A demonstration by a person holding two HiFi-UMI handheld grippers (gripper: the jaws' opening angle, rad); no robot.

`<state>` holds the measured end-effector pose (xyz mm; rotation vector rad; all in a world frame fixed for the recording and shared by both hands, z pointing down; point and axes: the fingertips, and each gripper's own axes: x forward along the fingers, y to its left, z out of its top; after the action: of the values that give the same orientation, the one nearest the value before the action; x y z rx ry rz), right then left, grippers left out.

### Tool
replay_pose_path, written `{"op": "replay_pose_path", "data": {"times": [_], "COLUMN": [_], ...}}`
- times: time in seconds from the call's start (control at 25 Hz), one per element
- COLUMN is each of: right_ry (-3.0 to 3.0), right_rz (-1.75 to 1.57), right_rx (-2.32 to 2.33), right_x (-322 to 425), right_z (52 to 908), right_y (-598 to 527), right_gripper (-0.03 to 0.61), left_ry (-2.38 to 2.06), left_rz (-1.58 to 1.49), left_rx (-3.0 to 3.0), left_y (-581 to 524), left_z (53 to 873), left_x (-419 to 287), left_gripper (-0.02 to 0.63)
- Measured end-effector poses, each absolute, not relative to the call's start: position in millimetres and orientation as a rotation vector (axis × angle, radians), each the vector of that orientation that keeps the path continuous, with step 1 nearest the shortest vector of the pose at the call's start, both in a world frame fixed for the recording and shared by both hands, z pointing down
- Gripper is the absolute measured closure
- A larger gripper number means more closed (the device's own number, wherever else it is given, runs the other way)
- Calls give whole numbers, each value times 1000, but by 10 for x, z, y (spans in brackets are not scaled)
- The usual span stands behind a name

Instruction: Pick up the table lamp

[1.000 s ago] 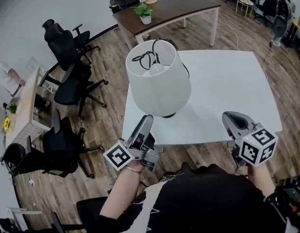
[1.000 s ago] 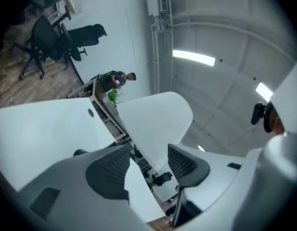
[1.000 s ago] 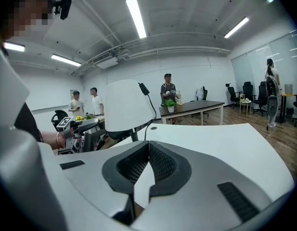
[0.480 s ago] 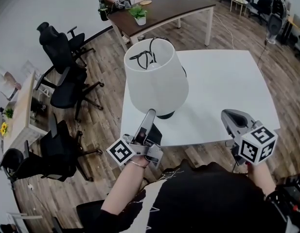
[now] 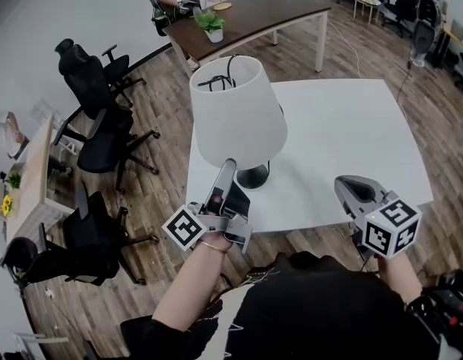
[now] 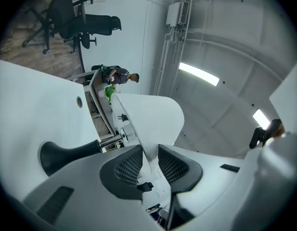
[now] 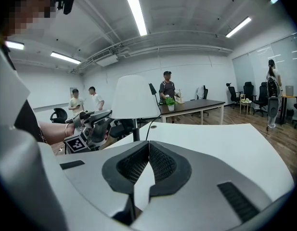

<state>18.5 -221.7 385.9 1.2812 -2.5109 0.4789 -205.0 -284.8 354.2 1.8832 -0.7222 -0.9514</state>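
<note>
Open-topped lamp shade (image 5: 239, 118): black cord (image 5: 214, 82) inside, seemingly coiled.

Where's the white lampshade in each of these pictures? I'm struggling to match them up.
Head view: lampshade upper centre, above the left tool.
Left gripper view: lampshade at centre, its rim pinched between that tool's pads; the jaws have just been closing.
Right gripper view: lampshade left of centre, on its pole.
Shared landmark: the white table.
</note>
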Motion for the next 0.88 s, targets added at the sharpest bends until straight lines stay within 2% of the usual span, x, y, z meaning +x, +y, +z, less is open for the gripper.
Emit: {"op": "replay_pose_path", "data": {"times": [0.48, 0.88], "right_ry": [-2507, -2613], "right_rz": [571, 696], "right_rx": [1169, 949], "right_x": [36, -524], "right_z": [4026, 4270], "right_y": [-2628, -3203], "right_gripper": [562, 561], "left_ry": [-699, -740], "left_rz": [-970, -922], "left_rx": [1852, 1855], "left_y": [-3352, -3616], "left_z": [3320, 3265], "left_x": [-1889, -1823], "left_gripper": [545, 557]}}
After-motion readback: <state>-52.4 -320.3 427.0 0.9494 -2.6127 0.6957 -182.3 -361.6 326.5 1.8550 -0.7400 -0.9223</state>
